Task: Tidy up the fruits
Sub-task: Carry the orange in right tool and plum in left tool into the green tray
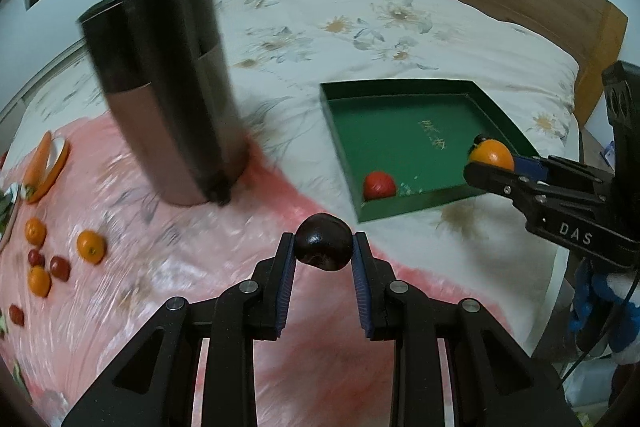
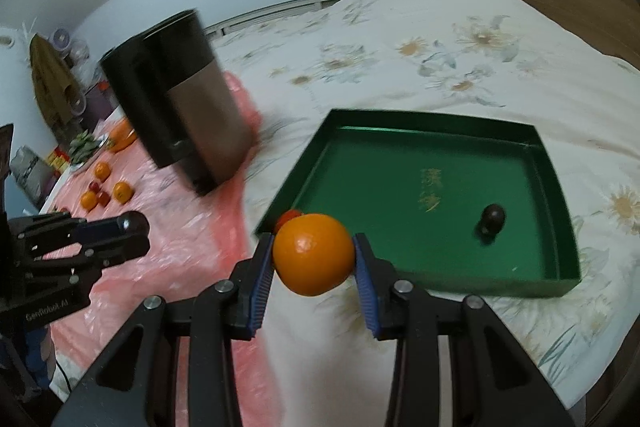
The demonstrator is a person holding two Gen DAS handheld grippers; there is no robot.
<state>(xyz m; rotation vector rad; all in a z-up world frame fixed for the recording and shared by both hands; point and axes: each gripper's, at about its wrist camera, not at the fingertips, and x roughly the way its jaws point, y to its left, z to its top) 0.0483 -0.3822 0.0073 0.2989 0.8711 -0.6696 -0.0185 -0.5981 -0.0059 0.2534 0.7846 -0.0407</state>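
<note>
Left claw (image 1: 324,247) grips a dark plum (image 1: 323,242) above the pink sheet (image 1: 200,267). Right claw (image 2: 314,255) clamps an orange (image 2: 314,254) at the green tray (image 2: 556,167) edge on the bed (image 2: 440,47).

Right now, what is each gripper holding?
Left gripper: shut on a round dark purple fruit.
Right gripper: shut on a round orange citrus fruit.

The held orange (image 2: 314,254) hides most of the red fruit (image 2: 289,217); the dark cylinder (image 2: 180,95) is motion-blurred.
</note>
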